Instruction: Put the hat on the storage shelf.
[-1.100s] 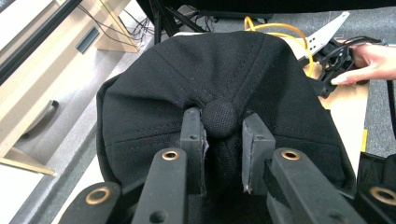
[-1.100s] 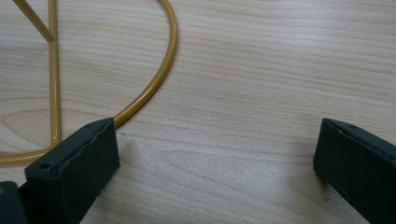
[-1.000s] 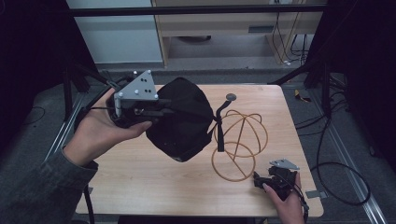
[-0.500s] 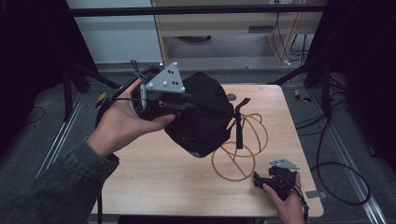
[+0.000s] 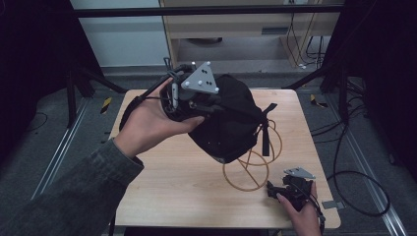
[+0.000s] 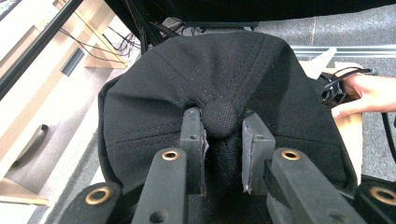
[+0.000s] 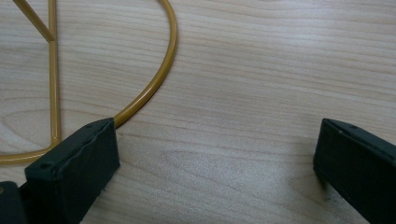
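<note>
Here the left gripper (image 5: 211, 105) holds a black cap (image 5: 231, 120) in the air over the far half of the table (image 5: 162, 187), its 2 jaws pinched on the cloth at the crown, one on each side of the top button (image 6: 219, 119). The cap hangs just above a gold wire stand (image 5: 253, 164) that sits toward the near right part of the table, and the cap's back strap (image 5: 265, 132) dangles down over the wire. The right gripper (image 5: 290, 189) rests low at the near right edge, its jaws wide apart with nothing between them; one jaw sits just beside the base ring of the stand.

The grip is only on a fold of fabric, so I judge the cap could slip free if it is tugged against the wire. The loose strap could snag on a loop of the stand and drag it. The stand looks light, and nothing pins it, so a sideways push from the cap might tip or slide it toward the right edge. The bulk of the cap also hides the top of the stand from above, which makes centring it harder.

Beyond the far edge stand a wooden bench (image 5: 236, 24) and cables (image 5: 305, 49) on the floor, well clear of the work.
</note>
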The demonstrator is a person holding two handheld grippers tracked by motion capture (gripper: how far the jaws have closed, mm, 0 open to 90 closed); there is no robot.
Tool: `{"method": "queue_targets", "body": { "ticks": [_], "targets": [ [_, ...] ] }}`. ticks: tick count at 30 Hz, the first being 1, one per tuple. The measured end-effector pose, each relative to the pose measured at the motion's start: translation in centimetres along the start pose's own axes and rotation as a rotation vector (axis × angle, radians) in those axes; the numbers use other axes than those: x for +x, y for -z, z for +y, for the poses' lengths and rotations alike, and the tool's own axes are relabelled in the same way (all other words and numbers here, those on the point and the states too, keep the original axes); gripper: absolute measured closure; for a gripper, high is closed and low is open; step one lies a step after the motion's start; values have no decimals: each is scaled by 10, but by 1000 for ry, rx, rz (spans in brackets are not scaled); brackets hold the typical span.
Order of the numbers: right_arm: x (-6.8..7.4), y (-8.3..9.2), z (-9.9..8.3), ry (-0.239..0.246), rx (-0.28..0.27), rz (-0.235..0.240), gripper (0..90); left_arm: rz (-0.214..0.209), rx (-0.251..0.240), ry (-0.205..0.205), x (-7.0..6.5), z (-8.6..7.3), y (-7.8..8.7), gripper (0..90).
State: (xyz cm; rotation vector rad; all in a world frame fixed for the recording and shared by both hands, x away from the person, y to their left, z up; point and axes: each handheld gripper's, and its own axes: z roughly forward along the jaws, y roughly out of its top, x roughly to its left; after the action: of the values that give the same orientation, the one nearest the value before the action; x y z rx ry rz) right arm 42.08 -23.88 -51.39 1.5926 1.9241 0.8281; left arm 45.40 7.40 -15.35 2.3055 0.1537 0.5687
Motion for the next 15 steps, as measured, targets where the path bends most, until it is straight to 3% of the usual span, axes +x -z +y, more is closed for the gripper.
{"method": "queue_targets", "body": {
  "ticks": [8, 15],
  "targets": [
    [0, 0, 0, 0, 0, 0, 4, -10, -28, 13, 4, 12, -10, 738],
    [0, 0, 0, 0, 0, 0, 4, -14, -17, 8, 5, 16, -16, 738]
  ]
}}
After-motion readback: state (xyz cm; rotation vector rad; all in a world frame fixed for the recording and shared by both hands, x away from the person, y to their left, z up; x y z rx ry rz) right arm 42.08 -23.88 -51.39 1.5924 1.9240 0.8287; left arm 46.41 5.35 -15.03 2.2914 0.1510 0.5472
